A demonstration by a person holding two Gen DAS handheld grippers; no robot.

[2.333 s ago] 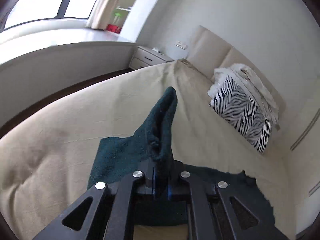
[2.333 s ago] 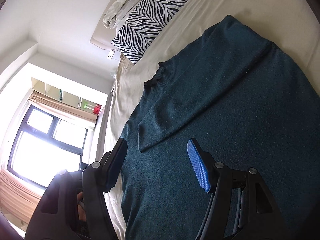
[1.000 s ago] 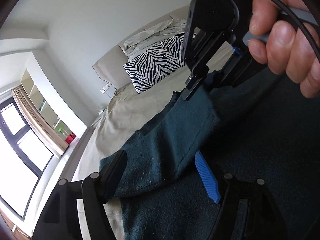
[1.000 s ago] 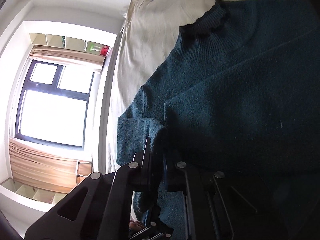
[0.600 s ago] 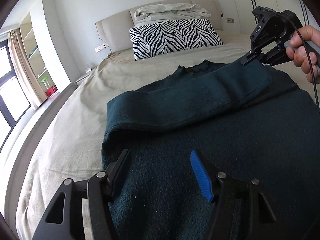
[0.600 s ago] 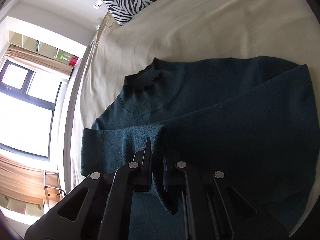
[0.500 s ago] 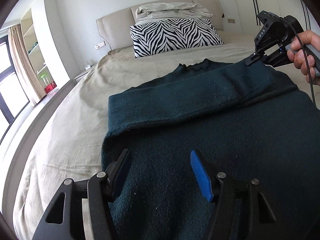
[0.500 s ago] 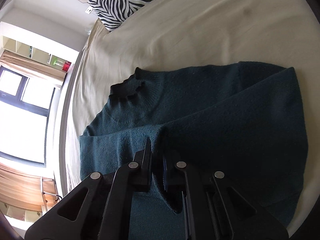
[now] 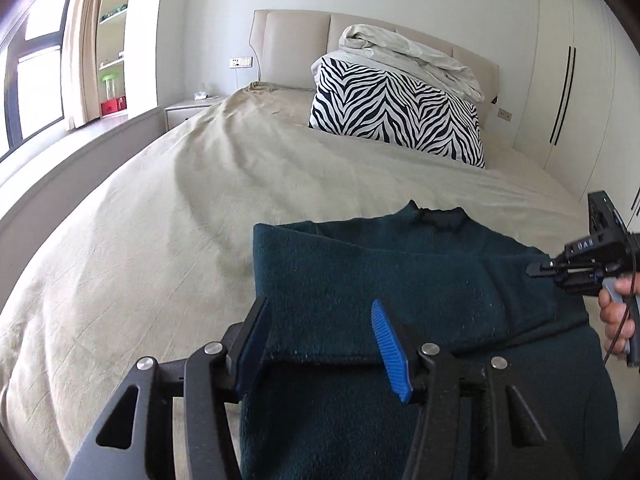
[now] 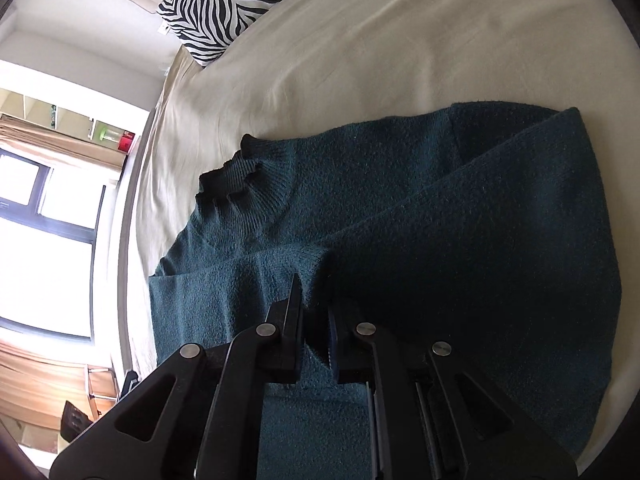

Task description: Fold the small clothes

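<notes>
A dark teal sweater (image 9: 400, 280) lies flat on the beige bed (image 9: 160, 240), collar toward the pillows, with one sleeve folded across its chest. My left gripper (image 9: 320, 336) hovers at the sweater's folded left edge. Its jaws are closing with that thick edge between them, and the pads do not visibly press it. My right gripper (image 10: 314, 308) is shut on the sleeve cuff (image 10: 304, 268), low over the sweater (image 10: 440, 220). The left wrist view shows that right gripper (image 9: 536, 270) at the sweater's right side, held by a hand (image 9: 616, 312).
A zebra-print pillow (image 9: 396, 112) and a folded duvet (image 9: 404, 52) rest against the headboard. A nightstand (image 9: 188, 110) and window ledge run along the bed's left side. Wardrobe doors (image 9: 572, 92) stand at the right. Bare sheet surrounds the sweater.
My left gripper rolled upright, moved to the sweater's left edge, and its jaws narrowed. My right gripper carried the sleeve across the sweater toward its right side.
</notes>
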